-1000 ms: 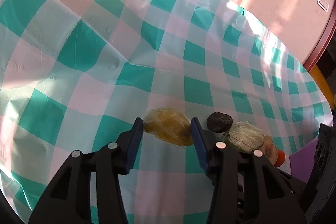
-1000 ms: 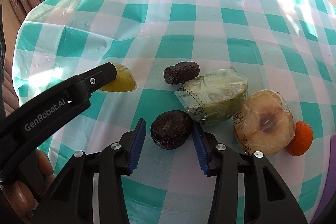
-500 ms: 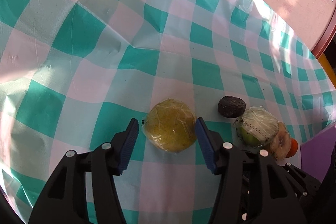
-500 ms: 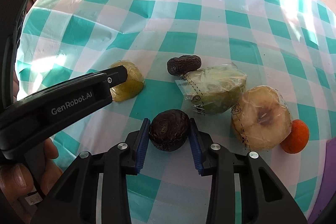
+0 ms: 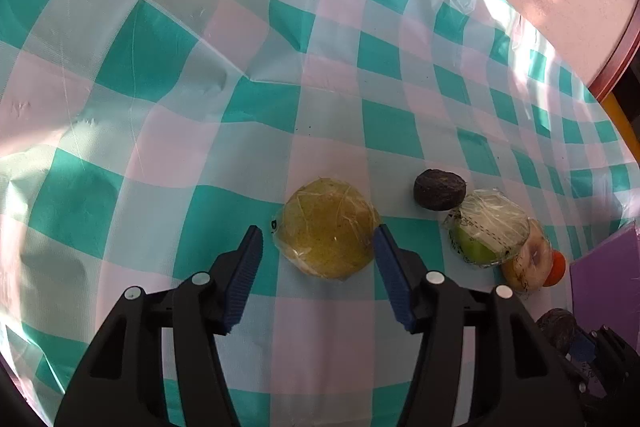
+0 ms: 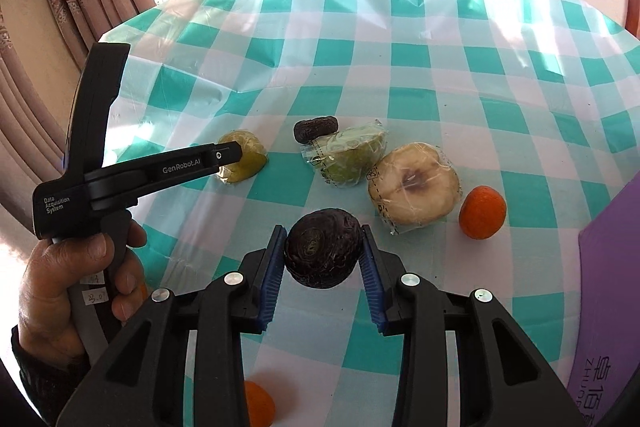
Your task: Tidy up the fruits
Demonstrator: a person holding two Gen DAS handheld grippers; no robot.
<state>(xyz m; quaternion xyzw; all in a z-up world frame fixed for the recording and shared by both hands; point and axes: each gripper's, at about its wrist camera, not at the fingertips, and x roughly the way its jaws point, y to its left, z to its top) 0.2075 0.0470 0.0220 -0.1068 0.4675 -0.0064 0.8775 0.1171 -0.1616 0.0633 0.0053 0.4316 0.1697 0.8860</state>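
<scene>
Between the clamped right tongs (image 6: 322, 253), a dark wrinkled fruit (image 6: 322, 253); wrapped yellow fruit (image 5: 327, 228) between parted left tongs (image 5: 318, 245).

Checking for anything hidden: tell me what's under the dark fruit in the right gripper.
Below the dark fruit held by the right gripper, only checked tablecloth shows; the patch directly beneath is covered.

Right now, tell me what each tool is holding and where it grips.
The right tool is shut on the dark wrinkled fruit, pads against its left and right sides. The left tool holds nothing; its open pads flank the wrapped yellow fruit.
</scene>
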